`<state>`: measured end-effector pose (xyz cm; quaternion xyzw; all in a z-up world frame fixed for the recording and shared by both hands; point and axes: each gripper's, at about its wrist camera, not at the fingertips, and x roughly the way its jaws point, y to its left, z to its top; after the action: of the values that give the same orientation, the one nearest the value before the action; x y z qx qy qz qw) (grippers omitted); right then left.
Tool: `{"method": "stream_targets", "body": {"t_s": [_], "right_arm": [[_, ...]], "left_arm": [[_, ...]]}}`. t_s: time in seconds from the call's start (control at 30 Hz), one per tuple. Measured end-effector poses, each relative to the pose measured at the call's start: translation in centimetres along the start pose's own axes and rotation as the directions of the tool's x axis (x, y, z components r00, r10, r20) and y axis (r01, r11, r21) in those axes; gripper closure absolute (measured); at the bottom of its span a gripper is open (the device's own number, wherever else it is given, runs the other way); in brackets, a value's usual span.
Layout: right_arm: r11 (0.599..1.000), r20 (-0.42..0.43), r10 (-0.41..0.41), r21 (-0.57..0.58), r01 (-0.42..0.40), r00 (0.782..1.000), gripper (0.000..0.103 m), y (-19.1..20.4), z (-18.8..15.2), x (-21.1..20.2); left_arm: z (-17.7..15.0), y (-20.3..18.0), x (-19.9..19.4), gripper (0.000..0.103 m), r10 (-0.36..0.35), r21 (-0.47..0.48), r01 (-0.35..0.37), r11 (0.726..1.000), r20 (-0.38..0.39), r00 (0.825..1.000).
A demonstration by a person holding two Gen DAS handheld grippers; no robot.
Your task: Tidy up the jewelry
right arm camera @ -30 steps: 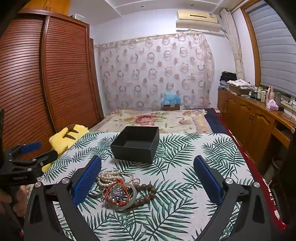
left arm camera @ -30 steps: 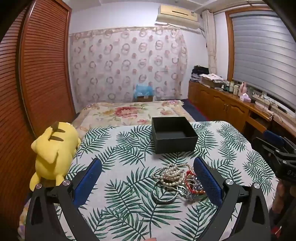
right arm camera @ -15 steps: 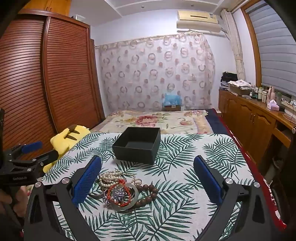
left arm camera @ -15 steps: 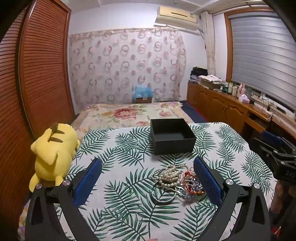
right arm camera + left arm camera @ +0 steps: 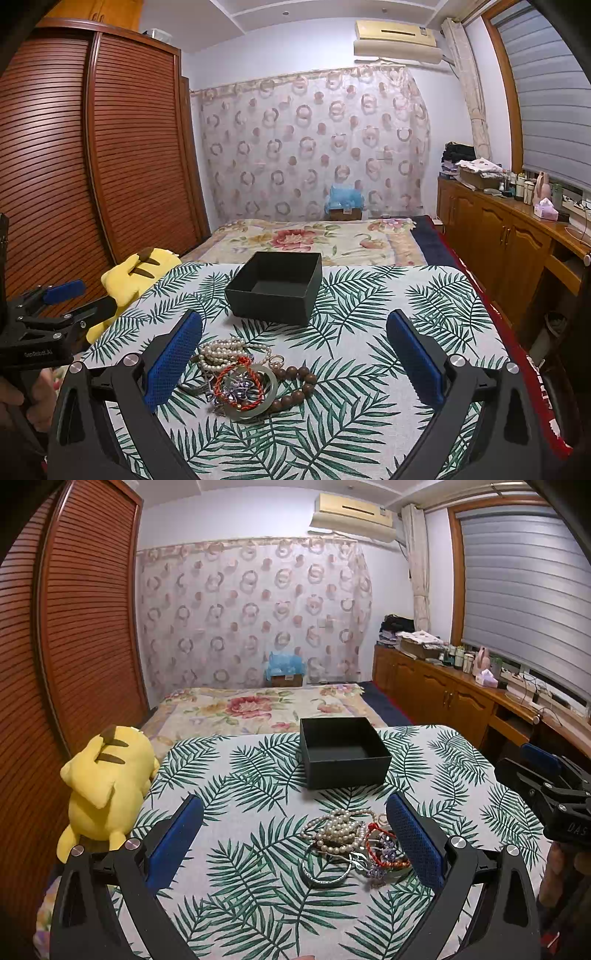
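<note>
A pile of jewelry [image 5: 351,843] lies on the leaf-print tablecloth: a pearl strand [image 5: 338,827], a silver bangle [image 5: 325,875], a red cord bracelet [image 5: 240,384], a jade bangle [image 5: 258,406] and brown wooden beads [image 5: 295,387]. An open, empty black box [image 5: 343,753] stands behind the pile; it also shows in the right wrist view [image 5: 277,286]. My left gripper [image 5: 295,838] is open and empty, with the pile near its right finger. My right gripper [image 5: 295,354] is open and empty, with the pile near its left finger.
A yellow plush toy [image 5: 107,786] lies at the table's left edge. A bed [image 5: 258,705] lies beyond the table. A wooden wardrobe [image 5: 92,166] is on the left, and a wooden cabinet [image 5: 443,698] with clutter runs along the right wall.
Both views have shifted slightly: the box and jewelry sit a little lower and nearer in the frames. Both grippers stay open; nothing was picked up.
</note>
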<state>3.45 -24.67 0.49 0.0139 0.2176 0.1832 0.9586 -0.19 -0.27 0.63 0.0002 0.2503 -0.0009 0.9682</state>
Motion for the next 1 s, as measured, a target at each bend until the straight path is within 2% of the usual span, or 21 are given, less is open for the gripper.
{"method": "stream_targets", "body": {"t_s": [1.0], "right_arm": [[1.0, 0.0, -0.001, -0.002, 0.001, 1.0, 0.003, 0.1, -0.02, 0.01]], "left_arm": [[0.81, -0.45, -0.44, 0.007, -0.003, -0.004, 0.003, 1.0, 0.005, 1.0]]}}
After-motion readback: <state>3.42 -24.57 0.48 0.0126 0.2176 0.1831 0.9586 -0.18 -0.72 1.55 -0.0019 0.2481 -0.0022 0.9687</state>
